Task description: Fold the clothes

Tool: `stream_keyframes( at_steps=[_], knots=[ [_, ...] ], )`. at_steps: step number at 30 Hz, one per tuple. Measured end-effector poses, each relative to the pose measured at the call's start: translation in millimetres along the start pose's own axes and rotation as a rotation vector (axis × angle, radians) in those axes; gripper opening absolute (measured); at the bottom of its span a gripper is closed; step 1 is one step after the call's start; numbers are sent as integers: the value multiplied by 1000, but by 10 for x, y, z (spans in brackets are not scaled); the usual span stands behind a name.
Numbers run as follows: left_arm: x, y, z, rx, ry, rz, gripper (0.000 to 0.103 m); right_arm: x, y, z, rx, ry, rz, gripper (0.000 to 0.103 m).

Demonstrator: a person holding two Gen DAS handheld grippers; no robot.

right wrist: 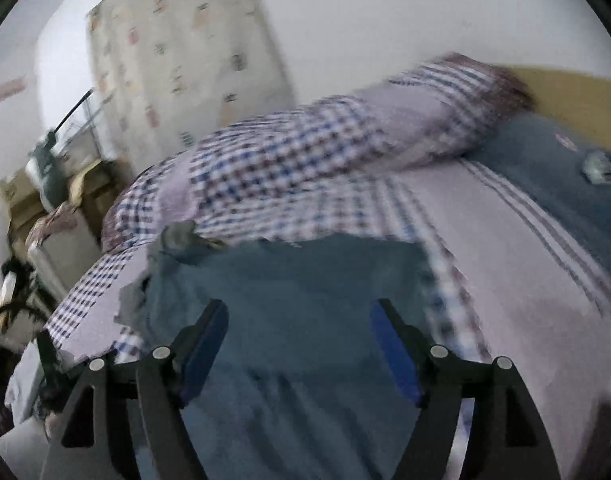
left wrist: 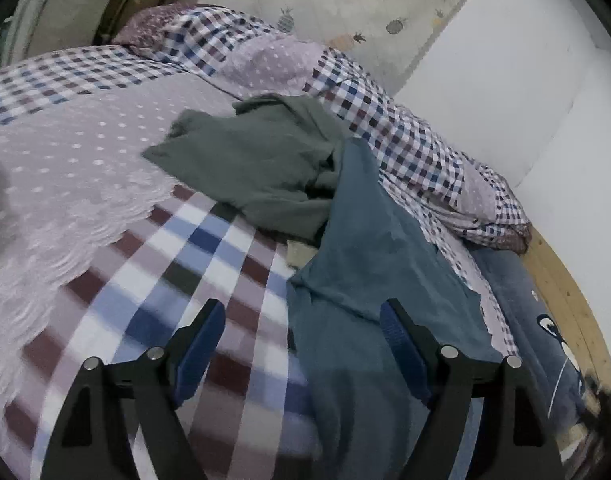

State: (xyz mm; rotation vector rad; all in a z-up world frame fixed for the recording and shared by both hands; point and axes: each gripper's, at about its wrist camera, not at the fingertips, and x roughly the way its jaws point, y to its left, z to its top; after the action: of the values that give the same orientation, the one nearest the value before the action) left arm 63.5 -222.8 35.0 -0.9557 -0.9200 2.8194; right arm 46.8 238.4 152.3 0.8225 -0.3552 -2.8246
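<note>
1. Your work surface is a bed covered with a checked and dotted lilac bedspread; a rumpled checked duvet is heaped along its far side, against the white wall.
2. A pineapple-print curtain hangs beyond the bed, and boxes are stacked by the bedside in the right wrist view.
3. A dark blue pillow with a cartoon print lies at the bed's edge, beside the wooden bed frame.
4. A grey-green garment lies crumpled on the bedspread, well ahead of your left gripper, touching the far end of the blue one.
5. The blue garment lies spread on the bed, running under your left gripper's right finger.
6. Your left gripper's jaws stand wide apart, pinching nothing.
7. Your right gripper hangs over the blue garment, jaws spread wide, with the cloth below them and nothing clamped. That view is blurred.
</note>
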Motion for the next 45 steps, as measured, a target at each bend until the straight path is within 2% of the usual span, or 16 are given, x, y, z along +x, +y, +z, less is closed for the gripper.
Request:
stream_keyframes(
  at_steps=[3,5,10,12,17,23,27,30,33,37,41,43,45],
  knots=[
    [-270,-48,-146,35,-13,29,84,-501,-384,-539,132,-24,-22,78],
    [-449,-61,-291,63,-5,62,84,-668,-505,-838,169,-13,-24,78],
    [-765,-73,-550,79,30,148,84,-719,-413,-1348,90,66,-27,78],
    [-896,-90,-643,79,32,163,84,-672,-299,-1422,40,97,-5,78],
    [-1125,-162,-866,111,39,210,84,-696,-138,-1477,-41,78,36,78],
    [-1226,-157,-1026,116,66,250,84,-748,-536,-1438,112,79,25,78],
    [-1269,-142,-1103,110,86,260,84,-868,-877,-1438,195,64,-43,78],
    [-1326,-154,-1138,104,80,249,84,-950,-1099,-1473,234,67,-97,78],
    [-1379,-195,-1162,95,69,220,84,-967,-1247,-1540,225,115,-131,78],
    [-1416,-339,-1183,109,52,163,84,-1048,-1343,-1641,171,174,-110,78],
    [-1361,-621,-1225,176,57,94,84,-1232,-1481,-1735,166,181,-108,77],
    [-1309,-766,-1248,210,64,51,84,-1311,-1551,-1768,169,175,-110,72],
    [-1209,-901,-1280,242,76,20,84,-1329,-1573,-1765,157,178,-104,58]
  ],
)
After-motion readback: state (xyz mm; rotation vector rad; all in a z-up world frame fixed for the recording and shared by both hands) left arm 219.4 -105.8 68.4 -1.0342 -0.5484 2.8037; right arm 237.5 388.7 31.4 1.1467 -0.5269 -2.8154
